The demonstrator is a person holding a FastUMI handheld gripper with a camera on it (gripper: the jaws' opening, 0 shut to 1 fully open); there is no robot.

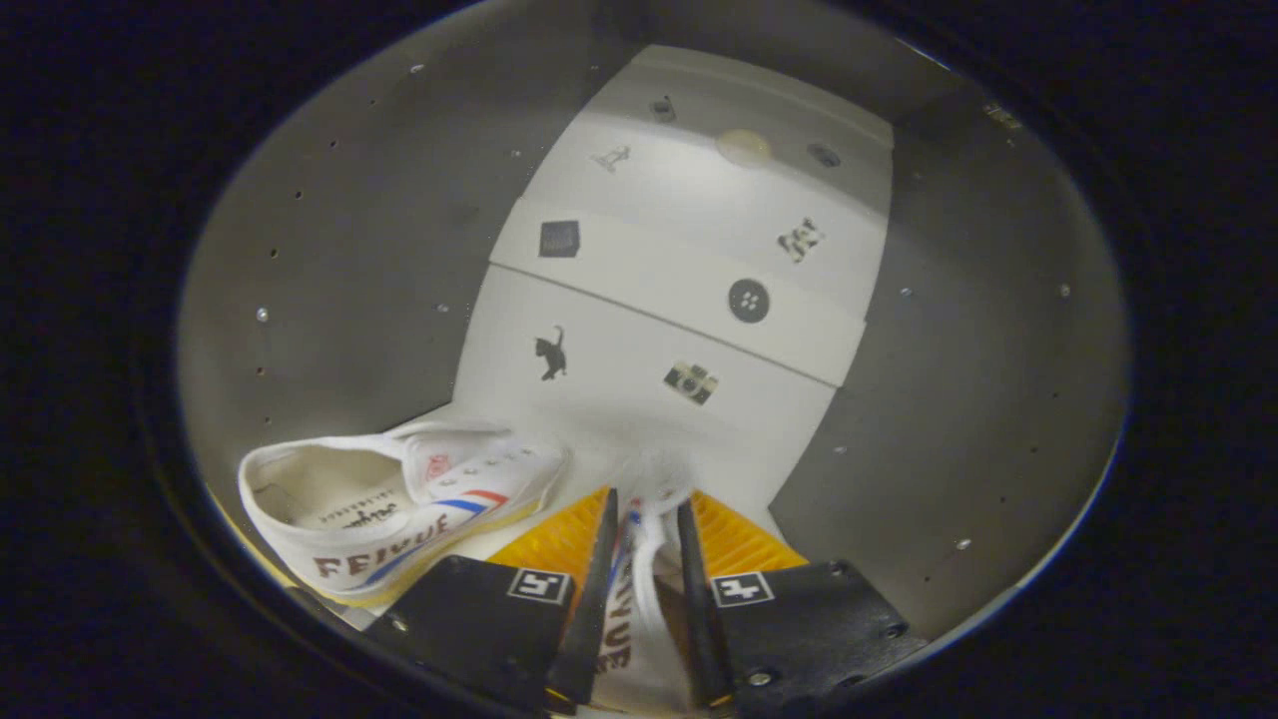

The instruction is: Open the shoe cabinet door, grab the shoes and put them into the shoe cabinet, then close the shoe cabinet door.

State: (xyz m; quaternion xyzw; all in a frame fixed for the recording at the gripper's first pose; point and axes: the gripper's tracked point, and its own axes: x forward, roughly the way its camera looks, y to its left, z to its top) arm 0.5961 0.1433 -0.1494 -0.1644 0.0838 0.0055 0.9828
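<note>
The gripper pinches one white shoe inside the open cabinet, the other shoe already beside it; probably release and door-closing remain.

From where I stood, the inside of the shoe cabinet was dim at its sides and bright down the middle. A grey wall rose on the left and another grey wall on the right, both dotted with small holes in rows. Between them ran white panels, stepped one behind the other, and the light fell hardest on the farther ones. Little stickers sat on them: a black cat, a camera, a dark button, a dark square and a spotted figure. Farther back was a pale round bump.
</note>
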